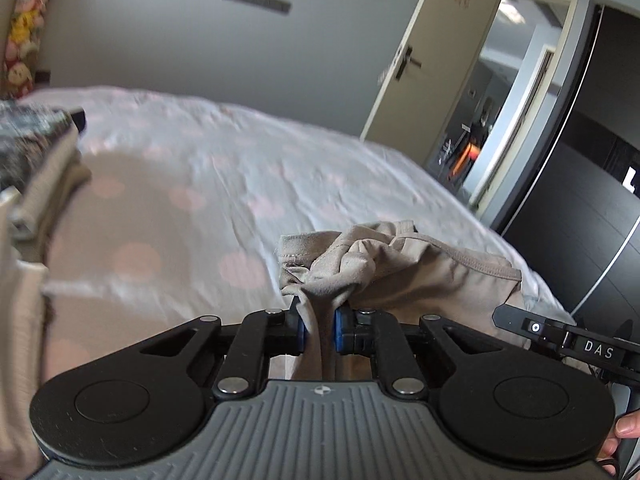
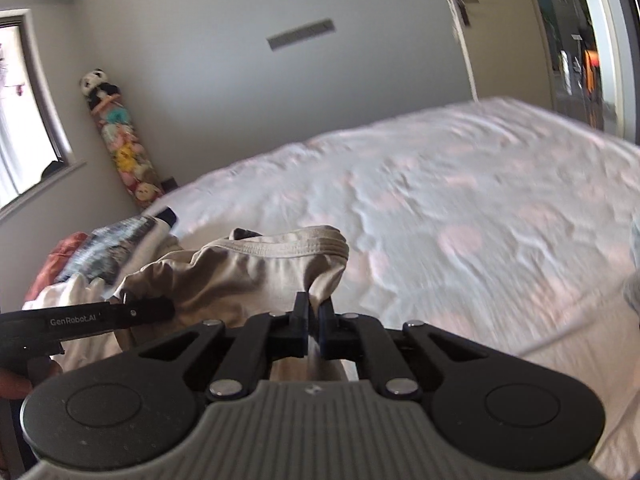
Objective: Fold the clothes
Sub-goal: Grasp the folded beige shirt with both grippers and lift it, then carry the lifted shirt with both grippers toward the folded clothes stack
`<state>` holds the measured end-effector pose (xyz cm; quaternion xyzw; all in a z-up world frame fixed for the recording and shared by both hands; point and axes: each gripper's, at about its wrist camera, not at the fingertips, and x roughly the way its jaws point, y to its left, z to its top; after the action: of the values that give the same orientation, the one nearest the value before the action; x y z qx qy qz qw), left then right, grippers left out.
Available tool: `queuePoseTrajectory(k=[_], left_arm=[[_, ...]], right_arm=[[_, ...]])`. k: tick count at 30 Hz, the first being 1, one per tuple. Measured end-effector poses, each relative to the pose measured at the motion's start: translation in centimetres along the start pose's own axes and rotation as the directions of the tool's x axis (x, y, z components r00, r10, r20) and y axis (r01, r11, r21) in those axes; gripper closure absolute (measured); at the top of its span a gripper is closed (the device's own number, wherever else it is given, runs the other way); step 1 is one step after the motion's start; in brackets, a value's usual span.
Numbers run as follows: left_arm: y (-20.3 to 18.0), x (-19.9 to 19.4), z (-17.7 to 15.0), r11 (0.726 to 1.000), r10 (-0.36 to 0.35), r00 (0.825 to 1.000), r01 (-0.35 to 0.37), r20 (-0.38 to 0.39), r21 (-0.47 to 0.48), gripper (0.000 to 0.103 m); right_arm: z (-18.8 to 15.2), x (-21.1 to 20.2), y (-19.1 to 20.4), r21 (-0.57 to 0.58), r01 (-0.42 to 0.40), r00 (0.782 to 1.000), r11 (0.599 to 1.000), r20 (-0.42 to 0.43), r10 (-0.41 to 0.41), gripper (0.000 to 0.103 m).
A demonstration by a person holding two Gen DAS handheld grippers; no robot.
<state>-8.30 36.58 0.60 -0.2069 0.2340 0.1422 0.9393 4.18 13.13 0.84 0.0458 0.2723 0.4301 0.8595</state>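
Left wrist view: left gripper (image 1: 319, 326) pinching a bunched beige garment (image 1: 400, 268), cloth stretching right toward the right gripper (image 2: 314, 326), likewise clamped on its hem; garment lifted over the near edge of the bed (image 1: 248, 172), long axis left-right; both hands equally near.

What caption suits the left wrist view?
Left gripper jaws clamp a bunched beige garment above the bed.
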Motion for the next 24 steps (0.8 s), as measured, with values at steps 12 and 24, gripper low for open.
queuePoseTrajectory(k=[12,24], left_arm=[[4.1,-18.0,8.5,0.989,0.096,0.946,-0.127,0.311,0.08,0.092],[9.0,-29.9,9.7,0.943,0.285,0.876,-0.329,0.39,0.051,0.092]], right_arm=[[6.6,-4.9,14.5,-0.215,-0.262,0.936,0.941,0.181,0.302,0.098],[6.6,-3.6,28.3,-0.29,-0.493,0.833,0.82,0.115,0.541,0.098]])
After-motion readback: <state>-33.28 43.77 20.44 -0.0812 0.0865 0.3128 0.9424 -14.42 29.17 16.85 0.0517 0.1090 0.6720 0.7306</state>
